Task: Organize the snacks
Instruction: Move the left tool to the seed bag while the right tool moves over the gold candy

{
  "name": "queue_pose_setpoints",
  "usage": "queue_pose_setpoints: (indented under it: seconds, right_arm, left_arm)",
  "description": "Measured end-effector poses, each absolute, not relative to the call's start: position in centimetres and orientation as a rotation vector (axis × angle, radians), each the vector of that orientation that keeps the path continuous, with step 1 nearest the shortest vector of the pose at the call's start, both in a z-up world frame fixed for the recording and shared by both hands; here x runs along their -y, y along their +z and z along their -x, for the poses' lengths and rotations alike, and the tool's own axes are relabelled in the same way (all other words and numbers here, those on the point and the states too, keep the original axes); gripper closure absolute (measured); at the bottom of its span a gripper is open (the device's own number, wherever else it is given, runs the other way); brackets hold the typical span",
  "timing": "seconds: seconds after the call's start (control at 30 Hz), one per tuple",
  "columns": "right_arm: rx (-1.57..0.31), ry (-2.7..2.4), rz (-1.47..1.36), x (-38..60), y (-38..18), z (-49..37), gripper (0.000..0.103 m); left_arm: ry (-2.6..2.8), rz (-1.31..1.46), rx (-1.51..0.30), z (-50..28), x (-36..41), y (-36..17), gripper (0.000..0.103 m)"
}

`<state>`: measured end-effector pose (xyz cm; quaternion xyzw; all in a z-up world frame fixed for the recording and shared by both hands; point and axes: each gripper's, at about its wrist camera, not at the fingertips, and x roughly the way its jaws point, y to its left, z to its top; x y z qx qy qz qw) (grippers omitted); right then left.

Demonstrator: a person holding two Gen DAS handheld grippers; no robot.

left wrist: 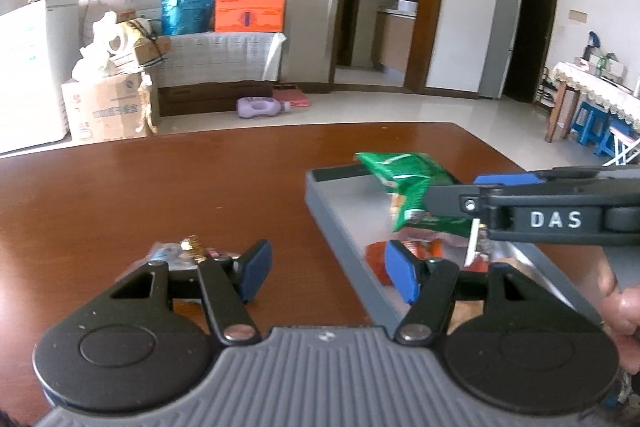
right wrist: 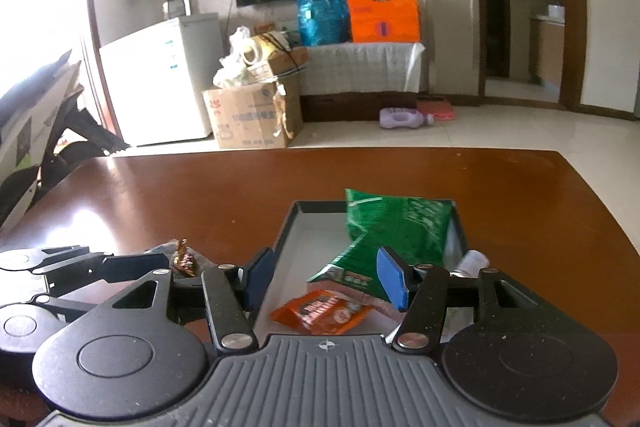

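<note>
A grey tray (left wrist: 340, 227) (right wrist: 286, 227) sits on the brown table. In it lie a green snack bag (left wrist: 404, 183) (right wrist: 394, 223) and an orange snack packet (right wrist: 320, 313) (left wrist: 376, 259). A small clear packet with a gold-wrapped sweet (left wrist: 180, 253) (right wrist: 182, 255) lies on the table left of the tray. My left gripper (left wrist: 328, 273) is open and empty, straddling the tray's left wall. My right gripper (right wrist: 326, 279) is open and empty over the near part of the tray; it also shows from the side in the left wrist view (left wrist: 452, 201).
The brown table (left wrist: 180, 187) (right wrist: 200, 195) stretches far and left. Beyond it stand a cardboard box (right wrist: 252, 119), a white fridge (right wrist: 160, 79) and a covered bench with bags (right wrist: 360, 67). A purple bottle (right wrist: 404, 118) lies on the floor.
</note>
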<state>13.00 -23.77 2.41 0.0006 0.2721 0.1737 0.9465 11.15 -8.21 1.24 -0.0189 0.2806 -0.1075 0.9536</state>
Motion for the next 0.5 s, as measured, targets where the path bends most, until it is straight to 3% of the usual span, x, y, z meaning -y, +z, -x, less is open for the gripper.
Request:
queue_pose_setpoints:
  seconds: [0.5]
  right_arm:
    - [-0.564, 0.445, 0.053, 18.5, 2.4, -13.5, 0.046]
  left_arm:
    - [-0.087, 0.06, -0.575, -9.7, 1.0, 0.3, 0.04]
